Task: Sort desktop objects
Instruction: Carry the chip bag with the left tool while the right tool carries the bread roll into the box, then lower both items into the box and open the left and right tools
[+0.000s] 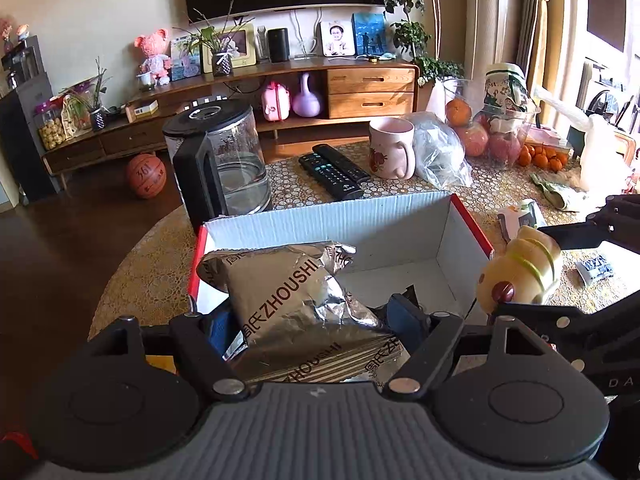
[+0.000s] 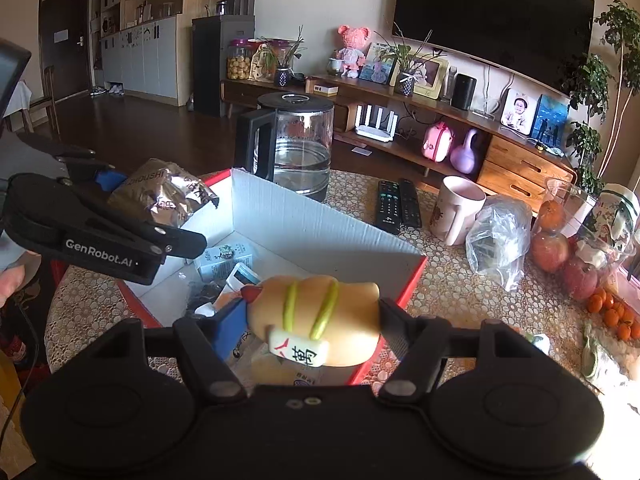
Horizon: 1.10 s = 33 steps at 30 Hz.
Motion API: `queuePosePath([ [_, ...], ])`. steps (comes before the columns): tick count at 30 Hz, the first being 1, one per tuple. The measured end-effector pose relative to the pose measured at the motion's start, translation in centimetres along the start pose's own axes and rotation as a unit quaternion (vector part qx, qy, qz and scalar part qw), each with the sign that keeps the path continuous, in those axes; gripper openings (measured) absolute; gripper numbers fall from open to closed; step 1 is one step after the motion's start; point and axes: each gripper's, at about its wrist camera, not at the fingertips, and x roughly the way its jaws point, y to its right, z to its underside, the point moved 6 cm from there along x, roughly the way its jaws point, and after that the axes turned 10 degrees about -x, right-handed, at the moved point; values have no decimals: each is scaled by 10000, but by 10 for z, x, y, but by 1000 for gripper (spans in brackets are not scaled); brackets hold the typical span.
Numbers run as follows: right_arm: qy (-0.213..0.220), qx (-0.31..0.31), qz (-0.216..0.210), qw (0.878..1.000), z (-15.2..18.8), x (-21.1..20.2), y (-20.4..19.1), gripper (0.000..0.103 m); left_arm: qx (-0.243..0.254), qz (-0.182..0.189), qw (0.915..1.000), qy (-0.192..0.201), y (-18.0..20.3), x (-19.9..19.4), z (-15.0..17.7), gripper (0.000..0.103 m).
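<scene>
My left gripper is shut on a crumpled silver foil bag printed ZHOUSHI, held over the near left part of a white cardboard box with red outer sides. My right gripper is shut on a cream-yellow plush toy with green bands and a mahjong-tile tag, above the box's near right corner. The left wrist view shows the toy at the right, in the right gripper. The right wrist view shows the left gripper with the bag. Several small packets lie in the box.
Beyond the box stand a glass kettle, two black remotes, a pink mug and a clear plastic bag. Apples and oranges sit at the far right. A small packet lies on the patterned tablecloth right of the box.
</scene>
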Motion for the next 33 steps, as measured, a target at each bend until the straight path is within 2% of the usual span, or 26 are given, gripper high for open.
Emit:
queuePosePath([
  [17, -328, -49, -286, 9990, -3, 62, -15, 70, 124, -38, 9974, -708, -6, 93, -9, 78],
  [24, -470, -52, -404, 9981, 0, 81, -28, 70, -76, 52, 9949, -1005, -13, 120, -12, 78],
  [33, -619, 37, -518, 9967, 4, 97, -36, 70, 7, 101, 9912, -1320, -10, 140, -10, 78],
])
